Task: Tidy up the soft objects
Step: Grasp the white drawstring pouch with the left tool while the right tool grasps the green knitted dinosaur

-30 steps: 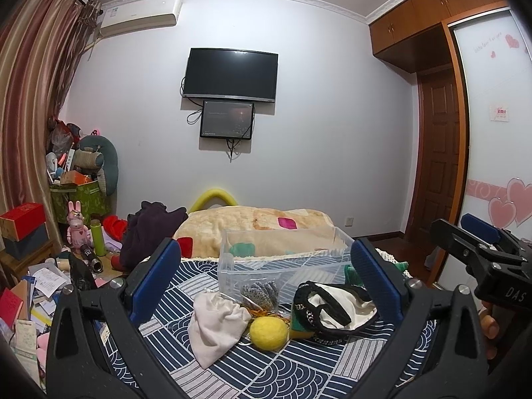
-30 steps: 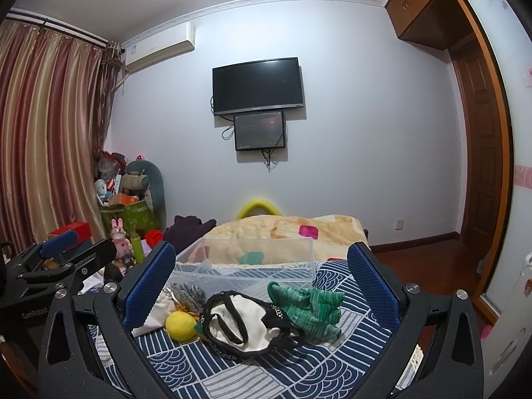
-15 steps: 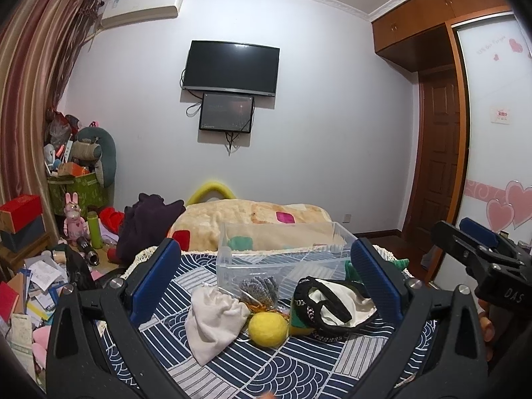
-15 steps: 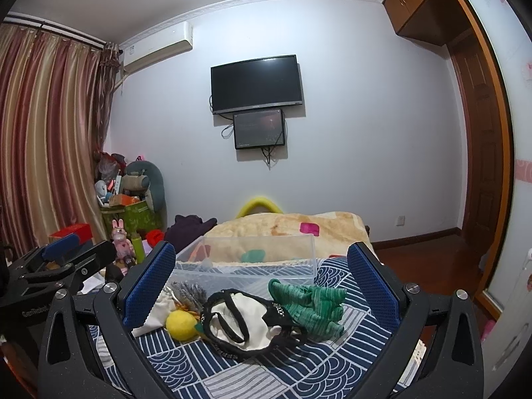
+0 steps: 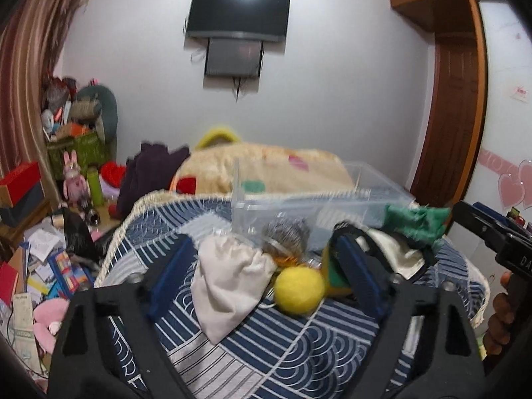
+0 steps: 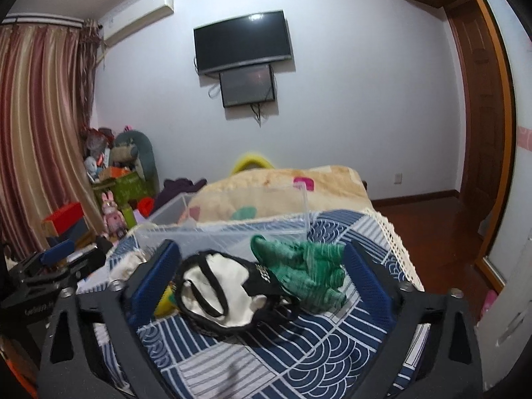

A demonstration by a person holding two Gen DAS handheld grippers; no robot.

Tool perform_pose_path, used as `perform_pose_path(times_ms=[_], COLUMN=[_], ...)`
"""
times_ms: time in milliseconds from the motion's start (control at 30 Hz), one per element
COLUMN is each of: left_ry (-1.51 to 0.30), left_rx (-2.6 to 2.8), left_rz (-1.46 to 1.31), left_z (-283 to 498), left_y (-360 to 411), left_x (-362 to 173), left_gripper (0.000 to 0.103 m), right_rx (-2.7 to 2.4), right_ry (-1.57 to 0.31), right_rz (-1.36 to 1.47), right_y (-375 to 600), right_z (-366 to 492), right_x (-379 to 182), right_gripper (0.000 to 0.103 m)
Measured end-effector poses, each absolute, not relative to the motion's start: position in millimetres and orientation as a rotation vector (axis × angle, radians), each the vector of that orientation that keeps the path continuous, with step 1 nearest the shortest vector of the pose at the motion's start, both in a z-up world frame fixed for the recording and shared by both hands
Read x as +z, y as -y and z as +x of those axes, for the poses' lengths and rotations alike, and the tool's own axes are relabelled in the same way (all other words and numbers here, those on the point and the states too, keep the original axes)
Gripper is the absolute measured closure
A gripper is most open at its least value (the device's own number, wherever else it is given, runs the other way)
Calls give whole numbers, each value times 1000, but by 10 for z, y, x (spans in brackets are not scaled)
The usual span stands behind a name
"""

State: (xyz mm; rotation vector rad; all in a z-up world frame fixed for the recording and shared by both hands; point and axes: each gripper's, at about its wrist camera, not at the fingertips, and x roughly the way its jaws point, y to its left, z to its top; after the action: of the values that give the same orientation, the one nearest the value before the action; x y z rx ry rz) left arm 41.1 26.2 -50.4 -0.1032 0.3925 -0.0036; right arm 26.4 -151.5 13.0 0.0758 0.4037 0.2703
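On the blue patterned cloth lie a white cloth pouch, a yellow ball, a steel scouring pad, a black-and-white cloth bag and green knitted fabric. A clear plastic bin stands behind them; it also shows in the right wrist view. My left gripper is open, its jaws either side of the pouch and ball. My right gripper is open around the bag and green fabric. Neither holds anything.
A beige blanket lies behind the bin. Clutter of toys, boxes and papers fills the floor at left. The cloth's lace edge drops to a wooden floor at right. A TV hangs on the far wall.
Both grippers have moved forward and down toward the objects, which now lie between the open jaws. Nothing has been taken hold of.
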Motion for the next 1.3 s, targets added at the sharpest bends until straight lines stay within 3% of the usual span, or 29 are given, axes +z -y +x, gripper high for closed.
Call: perform_pose_path(times_ms=[167,467,533,700,933,1067,1300], left_ry=[-502,-659,-681,-721,-742,-711,-704], left_rx=[3,-2,6,-23,-61,-42,-50], left_rz=[-129,-162,-167,-156,-146,-85,-109], left_z=[685,1081,1139,1220,1234,1136,986], left_y=[-445,-780,-815,-790,-744,-654,-721], left_x=[-685,-1009,-1070,-1180,-1222,-1192,-1117], left_gripper=[21,24,24,41,68,83,86], right_rx=[262,200,193,195,237,253,259], right_ry=[-500,-556,-576,-651,-678,-643,-585], right_rz=[80,56,51,73,128,139,166], right_y=[1582,1721,1725,1737,1789,1822,1848], right_z=[429,672,716,829,812,748,650], right_x=[-30,-50,-89,-226,-262,-224,-42], right_gripper=[24,25,30,45,81,87,88])
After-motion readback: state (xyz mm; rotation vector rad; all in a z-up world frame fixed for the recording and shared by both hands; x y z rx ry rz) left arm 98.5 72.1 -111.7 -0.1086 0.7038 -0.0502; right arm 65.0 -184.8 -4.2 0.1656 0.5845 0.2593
